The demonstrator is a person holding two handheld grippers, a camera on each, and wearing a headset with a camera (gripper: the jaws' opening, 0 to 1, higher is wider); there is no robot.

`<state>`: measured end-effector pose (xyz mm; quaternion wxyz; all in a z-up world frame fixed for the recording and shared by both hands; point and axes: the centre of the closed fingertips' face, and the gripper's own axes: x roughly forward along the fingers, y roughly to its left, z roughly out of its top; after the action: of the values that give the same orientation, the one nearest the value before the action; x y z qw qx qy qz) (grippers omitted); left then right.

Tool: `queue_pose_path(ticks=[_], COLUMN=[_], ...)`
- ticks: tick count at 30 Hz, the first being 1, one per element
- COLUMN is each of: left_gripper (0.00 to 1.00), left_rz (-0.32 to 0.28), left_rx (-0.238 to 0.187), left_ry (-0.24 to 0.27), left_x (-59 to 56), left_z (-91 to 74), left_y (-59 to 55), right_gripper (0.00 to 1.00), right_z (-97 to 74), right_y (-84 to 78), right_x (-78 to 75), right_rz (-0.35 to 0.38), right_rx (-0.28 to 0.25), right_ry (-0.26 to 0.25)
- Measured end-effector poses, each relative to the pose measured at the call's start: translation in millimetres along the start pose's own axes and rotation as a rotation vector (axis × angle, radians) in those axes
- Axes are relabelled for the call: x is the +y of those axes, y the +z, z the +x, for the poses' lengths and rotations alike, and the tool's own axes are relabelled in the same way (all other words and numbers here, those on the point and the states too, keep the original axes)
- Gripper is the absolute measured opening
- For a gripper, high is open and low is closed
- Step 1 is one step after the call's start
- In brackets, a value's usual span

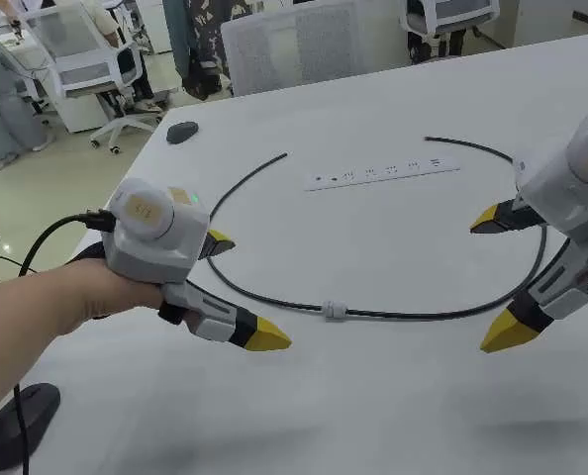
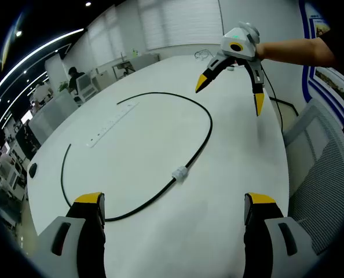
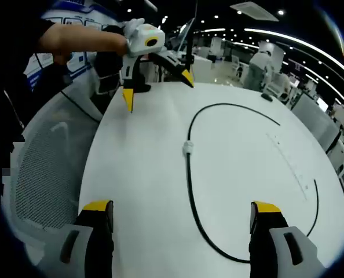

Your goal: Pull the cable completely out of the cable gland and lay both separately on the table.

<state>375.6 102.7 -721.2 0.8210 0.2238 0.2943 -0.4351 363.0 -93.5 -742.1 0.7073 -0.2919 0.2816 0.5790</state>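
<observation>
Head view: a limp black cable (image 1: 423,315) loops across the worktop (image 1: 373,416), with the cable gland (image 1: 335,310) threaded on it between left tool (image 1: 249,290) and right tool (image 1: 482,287), both spread wide and empty.
Left gripper view: the cable gland (image 2: 179,172) looks light and hard; pinch its body.
Right gripper view: grip the cable (image 3: 190,191) just beside it. The worktop edge is near, with open room ahead.

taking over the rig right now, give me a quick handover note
Left gripper: jaws open, empty, held left of the gland.
Right gripper: jaws open, empty, by the cable's right bend.
Cable: lies in a wide loop on the table. The gland is threaded on it, on the near side of the loop, between the two grippers.
Done: nothing yet.
Left: grip the gland with one gripper and the cable with the other, pull the cable fully out, and lay the two apart on the table.
</observation>
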Motion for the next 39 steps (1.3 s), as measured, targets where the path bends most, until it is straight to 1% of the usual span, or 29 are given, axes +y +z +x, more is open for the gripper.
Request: queue_pose_path(ticks=[2, 5, 7, 10, 12, 18, 19, 20, 21, 23, 26, 28, 32, 33, 35, 37, 39], left_gripper=[1.0, 1.0, 1.0, 1.0, 1.0, 1.0, 1.0, 1.0, 1.0, 1.0, 1.0, 1.0, 1.0, 1.0, 1.0, 1.0, 1.0], left_rz=[0.009, 0.008, -0.002, 0.0, -0.004, -0.006, -0.009, -0.021, -0.044, -0.043, -0.033, -0.029, -0.036, -0.038, -0.018, -0.023, -0.039], left_rx=[-0.004, -0.005, -0.013, -0.011, -0.01, -0.001, -0.008, -0.027, -0.045, -0.05, -0.043, -0.04, -0.044, -0.043, -0.039, -0.023, -0.028], left_ry=[0.006, 0.012, 0.012, 0.017, 0.018, 0.014, 0.012, 0.011, 0.018, 0.022, 0.014, 0.009, -0.004, -0.012, -0.029, -0.035, -0.04], left_x=[1.4, 3.6, 5.1, 7.1, 7.9, 8.7, 8.6, 9.1, 11.1, 12.2, 9.7, 7.5, 2.8, -0.2, -4.4, -3.4, -1.3], left_z=[-0.3, -1.3, -2.6, -3.3, -4.1, -4.0, -3.9, -4.0, -4.2, -3.9, -2.1, -0.1, 4.9, 6.5, 7.8, 10.0, 11.5], left_y=[1.7, 2.5, 3.7, 3.2, 2.4, -1.5, -0.4, 2.6, 5.9, 7.6, 6.7, 5.5, 2.4, 1.0, -1.0, -6.0, -8.3], right_gripper=[0.99, 0.99, 0.99, 0.99, 0.99, 0.99, 0.99, 0.99, 0.99, 0.99, 0.99, 0.94, 0.91, 0.89, 0.86, 0.87, 0.85], right_z=[0.1, 0.1, 0.1, 0.1, -0.1, 0.7, 1.2, 1.7, 2.7, 5.4, 8.8, 11.0, 15.7, 17.4, 20.8, 26.6, 31.7], right_y=[-0.6, -1.1, -0.1, -1.2, -0.8, -1.2, -1.5, -1.6, -2.1, -3.5, -4.4, -5.5, 0.0, 2.5, 5.2, 6.0, 7.1], right_x=[0.4, -0.2, 0.5, -0.5, -3.3, -3.8, -3.7, -3.8, -3.8, -3.1, -0.4, 0.0, 0.8, 3.0, 4.1, 3.9, 5.2], right_rz=[0.011, 0.007, 0.012, 0.01, 0.007, 0.014, 0.015, 0.015, 0.016, 0.023, 0.028, 0.044, 0.054, 0.055, 0.059, 0.063, 0.064], right_rx=[0.004, 0.01, 0.006, 0.013, 0.01, 0.011, 0.011, 0.011, 0.011, 0.014, 0.019, 0.029, 0.001, -0.011, -0.024, -0.021, -0.019], right_ry=[0.003, 0.002, 0.007, 0.006, -0.003, 0.003, 0.005, 0.004, 0.005, 0.008, 0.017, 0.02, 0.024, 0.036, 0.041, 0.042, 0.049])
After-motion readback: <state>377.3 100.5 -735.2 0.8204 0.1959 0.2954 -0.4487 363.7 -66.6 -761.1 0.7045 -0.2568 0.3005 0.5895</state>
